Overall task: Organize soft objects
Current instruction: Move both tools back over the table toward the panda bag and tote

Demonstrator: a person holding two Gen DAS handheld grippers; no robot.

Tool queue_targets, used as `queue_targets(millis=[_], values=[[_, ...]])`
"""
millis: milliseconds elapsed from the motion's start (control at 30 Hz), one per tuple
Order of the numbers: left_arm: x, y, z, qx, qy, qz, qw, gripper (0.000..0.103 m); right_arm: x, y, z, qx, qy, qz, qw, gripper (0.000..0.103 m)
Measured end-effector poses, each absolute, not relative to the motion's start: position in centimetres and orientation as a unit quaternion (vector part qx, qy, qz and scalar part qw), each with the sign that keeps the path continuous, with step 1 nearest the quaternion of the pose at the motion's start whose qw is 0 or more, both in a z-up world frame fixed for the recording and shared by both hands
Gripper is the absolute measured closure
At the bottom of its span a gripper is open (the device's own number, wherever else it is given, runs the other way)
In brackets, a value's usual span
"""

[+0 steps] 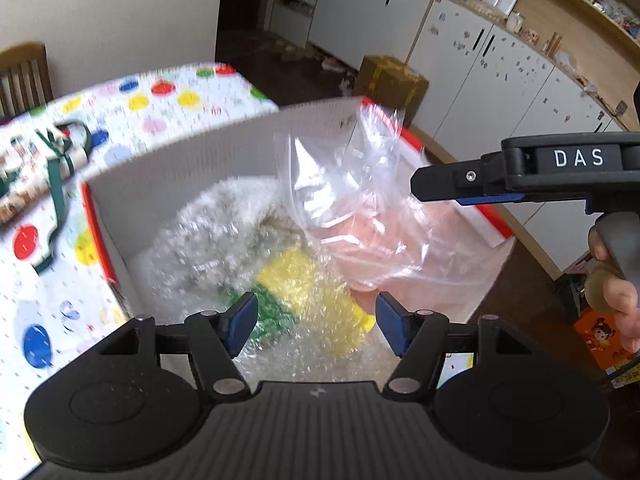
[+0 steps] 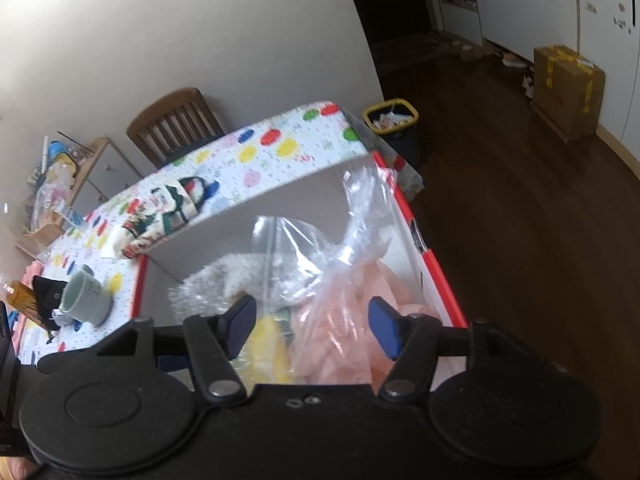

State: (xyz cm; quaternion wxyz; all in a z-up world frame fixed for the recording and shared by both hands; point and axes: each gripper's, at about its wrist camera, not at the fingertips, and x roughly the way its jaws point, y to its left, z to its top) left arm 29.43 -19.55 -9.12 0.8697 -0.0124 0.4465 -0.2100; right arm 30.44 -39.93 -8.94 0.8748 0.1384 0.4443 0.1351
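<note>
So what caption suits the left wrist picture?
Open left gripper above a box holding bubble wrap and a clear plastic bag.

A cardboard box (image 1: 192, 148) stands on the table (image 1: 168, 96) at its right end. In it, bubble wrap (image 1: 208, 248) lies left of a plastic bag (image 1: 360, 216). A mug (image 2: 86, 300) and folded cloth (image 2: 168, 208) lie on the table left of the box; a chair (image 2: 176, 120) stands behind the table.

The worktop (image 2: 280, 148) wears a white cloth with red, blue, yellow and green dots. The box (image 1: 192, 160) is white inside, edged red. A clear bag (image 1: 360, 216) holds something pink; the sponge (image 1: 304, 292) is yellow and green.
</note>
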Motion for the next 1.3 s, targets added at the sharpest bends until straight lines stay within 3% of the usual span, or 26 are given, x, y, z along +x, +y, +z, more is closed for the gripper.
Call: queue_targets(millis=[267, 367, 667, 800, 1067, 1200, 1300], values=[[27.5, -17.2, -5.5, -0.023, 0.396, -0.207, 0.894, 0.038, 28.5, -38.9, -5.6, 0.133, 0.410, 0.162, 0.888, 0.034], [26.8, -15.8, -4.3, -0.027, 0.381, -0.199, 0.902, 0.031, 28.0, -37.8, -4.6, 0.129, 0.402, 0.177, 0.889, 0.031], [24.9, -10.0, -2.0, -0.046, 0.359, -0.163, 0.918, 0.030, 26.5, -33.3, -2.4, 0.112, 0.383, 0.217, 0.891, 0.021], [24.1, -6.8, -1.5, -0.052, 0.344, -0.142, 0.927, 0.019, 26.2, -30.6, -1.7, 0.104, 0.379, 0.234, 0.889, 0.017], [23.2, 0.4, -1.3, -0.088, 0.338, -0.109, 0.931, 0.016, 26.8, -24.6, -1.4, 0.094, 0.383, 0.260, 0.882, 0.011], [22.8, 4.1, -1.7, -0.100, 0.336, -0.095, 0.932, 0.004, 27.2, -21.4, -1.4, 0.085, 0.386, 0.268, 0.879, 0.009], [22.6, 6.8, -1.9, -0.106, 0.331, -0.083, 0.934, 0.002, 27.7, -19.0, -1.6, 0.080, 0.389, 0.272, 0.877, 0.008]])
